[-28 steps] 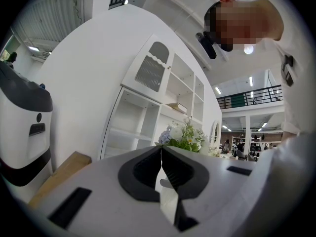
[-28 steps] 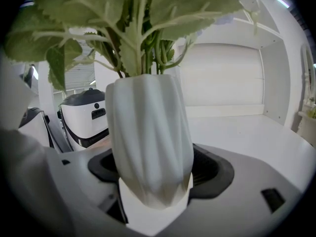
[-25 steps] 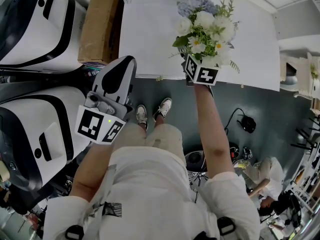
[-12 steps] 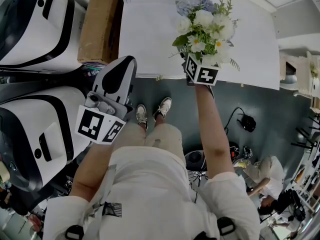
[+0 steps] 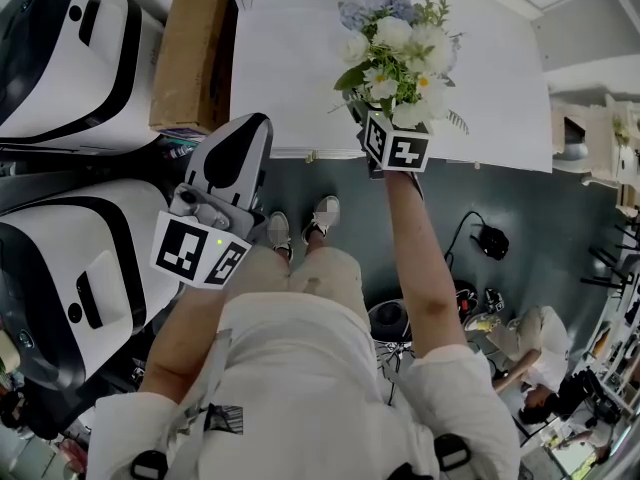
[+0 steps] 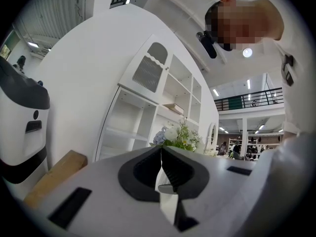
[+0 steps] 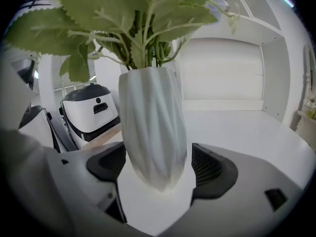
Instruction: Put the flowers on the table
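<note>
Flowers [image 5: 398, 40] in white vase [image 7: 152, 125] | upper centre, apparently set on worktop [image 5: 288, 78] | right gripper [image 7: 158, 164]: jaws wide, have just been opening, vase between, releasing | left gripper [image 6: 161, 154]: jaws together, empty, spare.

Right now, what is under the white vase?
The white table: the vase appears to stand on it. The patch beneath its base is covered, and in the head view the flowers hide the vase.

White T-shirt [image 5: 300, 368], beige shorts [image 5: 312, 273], white sneakers [image 5: 322, 214]; grey claws [image 6: 161, 148] [image 7: 158, 164], black-and-white marker cubes [image 5: 197, 251]
</note>
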A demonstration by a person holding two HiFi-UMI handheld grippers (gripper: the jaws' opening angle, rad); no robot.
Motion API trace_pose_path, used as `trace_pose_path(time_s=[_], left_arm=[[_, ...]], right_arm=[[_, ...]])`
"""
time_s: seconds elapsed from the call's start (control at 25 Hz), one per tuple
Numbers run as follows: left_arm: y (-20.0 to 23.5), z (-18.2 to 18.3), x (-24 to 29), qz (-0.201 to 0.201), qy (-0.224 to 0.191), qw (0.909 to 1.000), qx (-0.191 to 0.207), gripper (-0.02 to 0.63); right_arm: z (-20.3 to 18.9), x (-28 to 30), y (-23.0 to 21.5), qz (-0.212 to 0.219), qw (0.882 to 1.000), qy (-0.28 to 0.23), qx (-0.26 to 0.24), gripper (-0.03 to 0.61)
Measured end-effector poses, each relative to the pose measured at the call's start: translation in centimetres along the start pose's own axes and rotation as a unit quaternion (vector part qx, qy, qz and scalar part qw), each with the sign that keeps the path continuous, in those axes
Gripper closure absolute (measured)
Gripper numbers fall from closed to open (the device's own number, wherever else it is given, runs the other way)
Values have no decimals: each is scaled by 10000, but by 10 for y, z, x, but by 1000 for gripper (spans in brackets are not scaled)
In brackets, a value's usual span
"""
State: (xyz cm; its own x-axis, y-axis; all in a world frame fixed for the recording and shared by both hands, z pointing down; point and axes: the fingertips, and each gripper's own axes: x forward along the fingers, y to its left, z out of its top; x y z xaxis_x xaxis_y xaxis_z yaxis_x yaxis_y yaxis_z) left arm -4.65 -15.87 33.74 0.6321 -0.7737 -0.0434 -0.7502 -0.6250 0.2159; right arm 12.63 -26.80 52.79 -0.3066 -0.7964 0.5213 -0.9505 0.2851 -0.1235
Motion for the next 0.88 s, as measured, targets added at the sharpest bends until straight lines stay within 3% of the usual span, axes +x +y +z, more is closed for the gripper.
trace_pose_path(time_s=[0.76, 0.88], left_arm=[[-22, 12, -23, -291, -196, 9993, -101, 598], [-25, 12, -30, -327, -195, 9992, -118, 598]], right_arm=[[-13, -52, 11, -181, 9991, 374, 33, 172], [-17, -61, 19, -87, 9990, 426, -27, 231]])
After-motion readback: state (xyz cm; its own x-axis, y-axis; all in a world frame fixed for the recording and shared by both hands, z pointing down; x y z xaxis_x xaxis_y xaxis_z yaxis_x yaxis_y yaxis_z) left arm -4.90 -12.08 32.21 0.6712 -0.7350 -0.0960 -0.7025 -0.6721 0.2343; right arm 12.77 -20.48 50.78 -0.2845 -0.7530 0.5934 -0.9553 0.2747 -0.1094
